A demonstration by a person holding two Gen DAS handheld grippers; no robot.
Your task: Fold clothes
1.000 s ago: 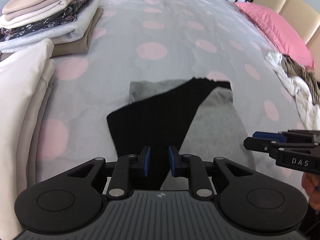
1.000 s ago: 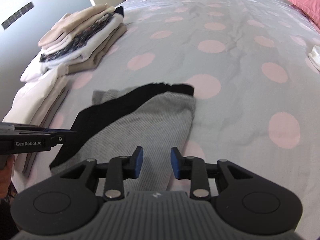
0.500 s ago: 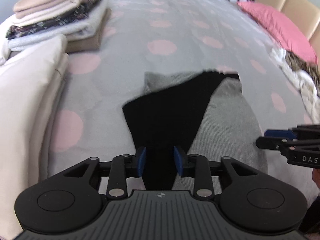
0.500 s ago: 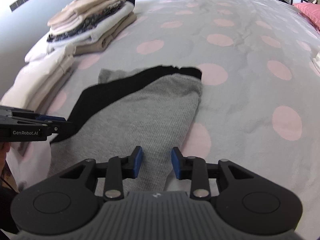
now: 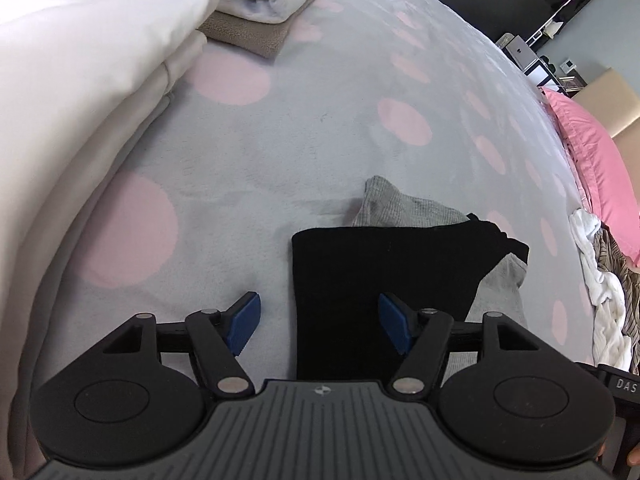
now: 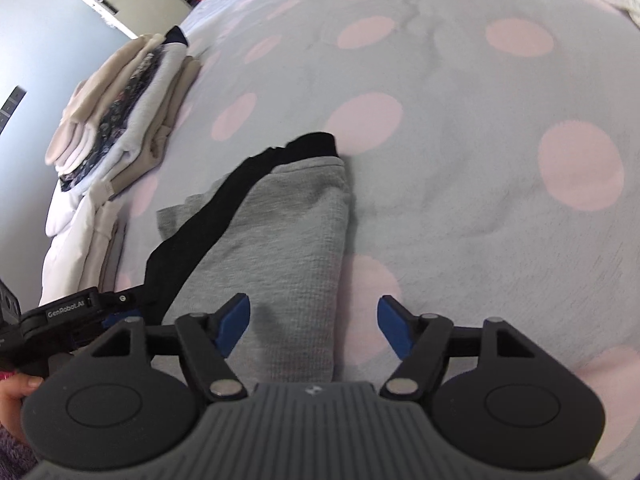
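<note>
Left tool [image 5: 319, 322] spreads open over the black sleeve's edge of a grey-and-black garment [image 6: 280, 240] lying on the spotted bed [image 6: 460, 184] (nothing gripped); right tool [image 6: 314, 326], also opening, straddles its grey edge.

A home bedroom. Ahead of the fingers spreads a bed [image 5: 320, 128] in a grey, pink-dotted cover. A pink pillow [image 5: 596, 160] lies far right, folded laundry [image 6: 120, 120] stacked far left.
</note>
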